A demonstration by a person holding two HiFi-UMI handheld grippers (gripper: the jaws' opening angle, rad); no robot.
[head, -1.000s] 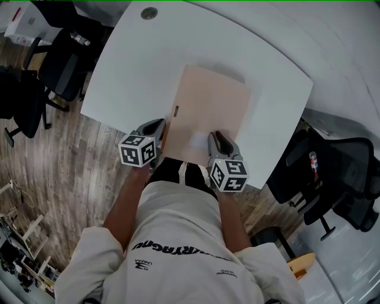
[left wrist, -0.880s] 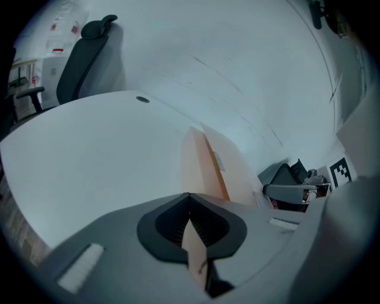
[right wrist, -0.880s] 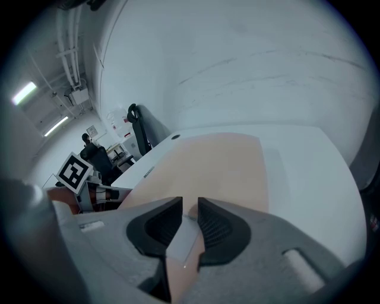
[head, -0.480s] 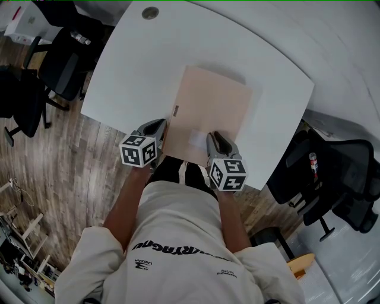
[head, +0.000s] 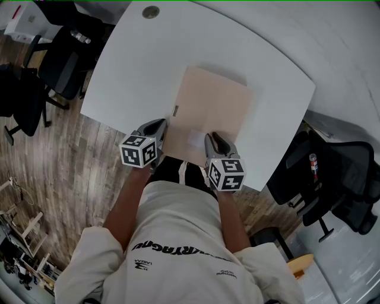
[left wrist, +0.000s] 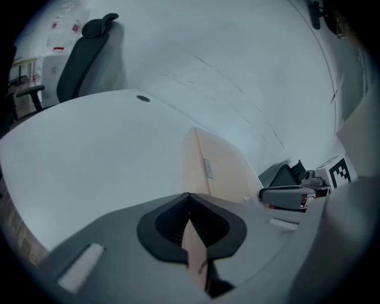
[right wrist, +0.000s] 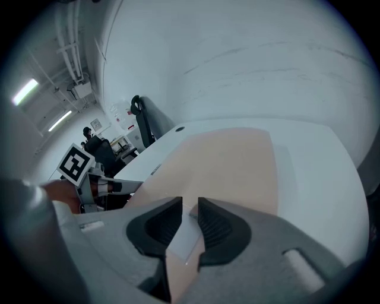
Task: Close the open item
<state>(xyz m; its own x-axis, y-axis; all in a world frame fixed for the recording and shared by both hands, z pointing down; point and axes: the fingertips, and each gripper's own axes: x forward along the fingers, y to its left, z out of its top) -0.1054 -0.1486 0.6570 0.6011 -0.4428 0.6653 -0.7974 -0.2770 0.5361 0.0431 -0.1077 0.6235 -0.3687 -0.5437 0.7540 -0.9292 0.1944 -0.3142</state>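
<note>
A tan folder (head: 212, 107) lies flat on the white table (head: 136, 65), with a small white label (head: 195, 138) near its front edge. My left gripper (head: 161, 127) is at the folder's front left corner. In the left gripper view the left gripper (left wrist: 190, 209) is shut on the folder's (left wrist: 221, 172) thin edge. My right gripper (head: 214, 141) is at the front edge beside the label. In the right gripper view the right gripper (right wrist: 190, 217) keeps a narrow gap, and the folder's (right wrist: 225, 157) edge and label run between the fingers.
Black office chairs stand left (head: 62, 59) and right (head: 335, 172) of the table on the wood floor. A round cable port (head: 150, 11) sits at the table's far corner. The person's torso is close to the table's front edge.
The right gripper has shifted slightly left along the folder's front edge. The left gripper and the folder have stayed in place.
</note>
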